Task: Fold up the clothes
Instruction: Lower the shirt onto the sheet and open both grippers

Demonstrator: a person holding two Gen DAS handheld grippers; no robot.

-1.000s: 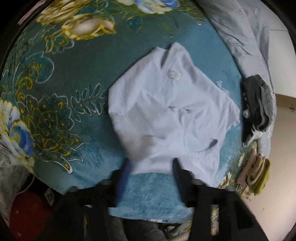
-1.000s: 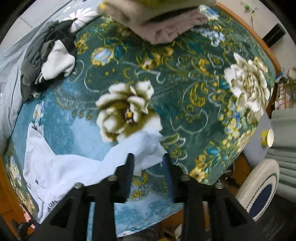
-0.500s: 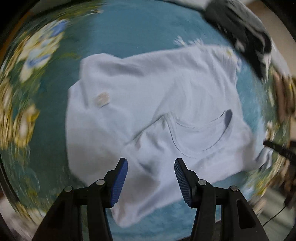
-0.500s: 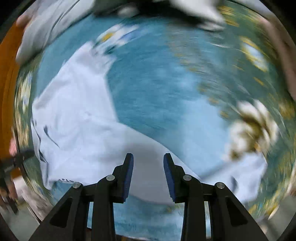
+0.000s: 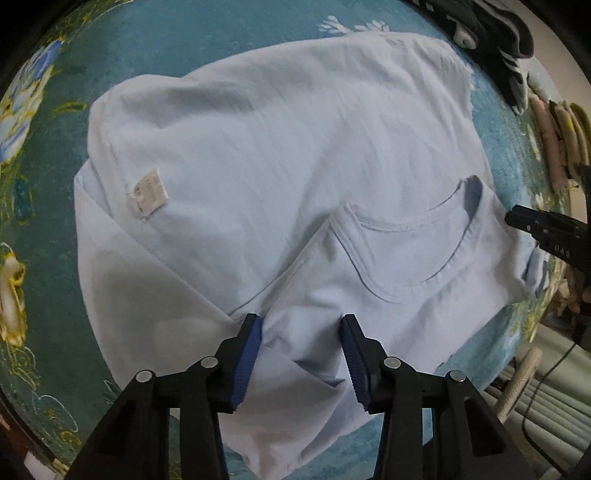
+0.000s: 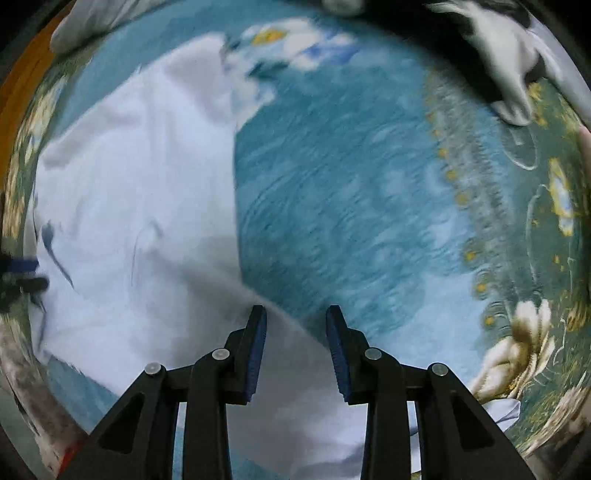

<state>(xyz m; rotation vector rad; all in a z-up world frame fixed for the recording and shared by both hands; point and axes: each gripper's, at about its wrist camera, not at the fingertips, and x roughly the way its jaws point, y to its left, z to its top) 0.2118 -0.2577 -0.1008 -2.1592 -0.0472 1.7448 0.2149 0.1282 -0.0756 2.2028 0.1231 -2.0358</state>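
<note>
Shirt (image 5: 280, 177) collar and label show only from left tool (image 5: 301, 325); both tools (image 6: 296, 314) gape, unclenched

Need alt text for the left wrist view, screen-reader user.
A pale blue T-shirt lies spread on a teal floral blanket, neckline nearest the camera. The open left gripper hovers over the shirt beside the collar; the right gripper's tip enters at the right edge.

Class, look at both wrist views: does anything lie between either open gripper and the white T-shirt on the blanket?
Nothing visible does. The left gripper hangs open right over the T-shirt near its collar; the right gripper is open over its edge. The dark clothes lie off to the side.
</note>
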